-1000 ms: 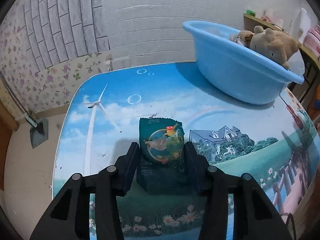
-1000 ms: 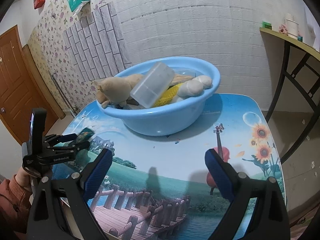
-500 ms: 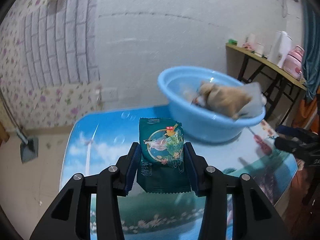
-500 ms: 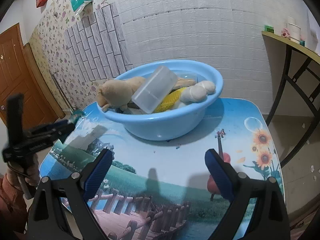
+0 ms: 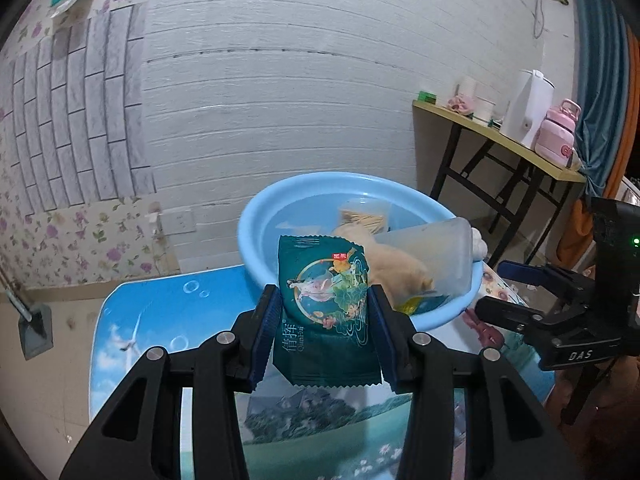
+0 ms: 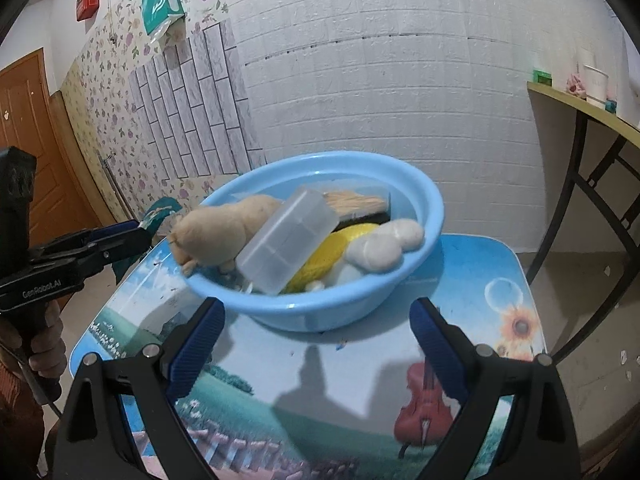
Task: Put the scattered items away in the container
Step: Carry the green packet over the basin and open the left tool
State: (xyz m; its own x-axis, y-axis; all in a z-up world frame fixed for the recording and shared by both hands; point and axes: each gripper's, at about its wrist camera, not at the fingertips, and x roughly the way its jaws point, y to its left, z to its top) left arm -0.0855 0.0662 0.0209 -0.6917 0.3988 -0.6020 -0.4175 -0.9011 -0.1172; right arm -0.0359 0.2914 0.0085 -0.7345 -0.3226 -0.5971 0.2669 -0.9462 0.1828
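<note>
Half of green packet hidden between left gripper fingers.

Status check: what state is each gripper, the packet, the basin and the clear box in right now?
Left gripper: shut on packet.
Packet: gripped, upright, off the table.
Right gripper: open, empty.
Basin: on table, partly filled.
Clear box: lidded, tilted in basin.

basin on table, plush toy inside

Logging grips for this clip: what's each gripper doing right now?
Left gripper: shut on the green snack packet.
Right gripper: open, nothing between its jaws.
</note>
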